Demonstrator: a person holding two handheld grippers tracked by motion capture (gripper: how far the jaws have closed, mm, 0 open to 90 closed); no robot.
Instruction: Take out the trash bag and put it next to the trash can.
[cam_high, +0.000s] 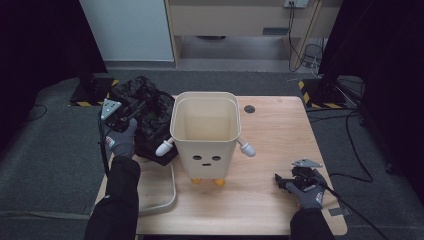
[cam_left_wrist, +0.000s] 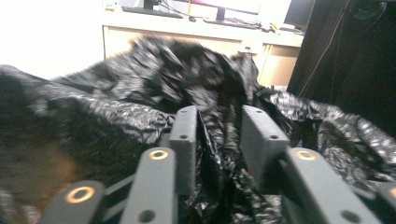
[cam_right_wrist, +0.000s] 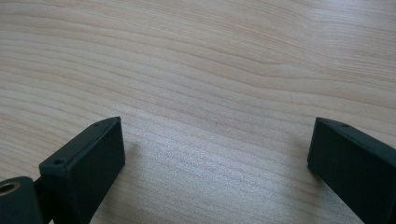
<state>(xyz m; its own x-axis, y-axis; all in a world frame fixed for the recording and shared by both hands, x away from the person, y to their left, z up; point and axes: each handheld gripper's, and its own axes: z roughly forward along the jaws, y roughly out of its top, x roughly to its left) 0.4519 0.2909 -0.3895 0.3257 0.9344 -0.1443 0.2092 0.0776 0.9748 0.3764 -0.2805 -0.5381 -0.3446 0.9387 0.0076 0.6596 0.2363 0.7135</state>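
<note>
Inspector: Forearms are seen lowest in the high view. Left gripper (cam_left_wrist: 217, 140) is parted, crumpled black plastic bag (cam_left_wrist: 140, 107) lying slack between the jaws, not pinched; the bag is heaped at the bench's (cam_high: 280, 125) left edge, beside the cream bin (cam_high: 205, 132).

Assessor: Risk?

Inspector: Glossy, creased film could be missed or slip off the edge. Right gripper (cam_right_wrist: 215, 154) is held wide open above bare wood.

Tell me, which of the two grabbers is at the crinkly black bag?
The left gripper, by the black bag left of the bin. The right gripper sits over bare table, jaws wide apart.
</note>
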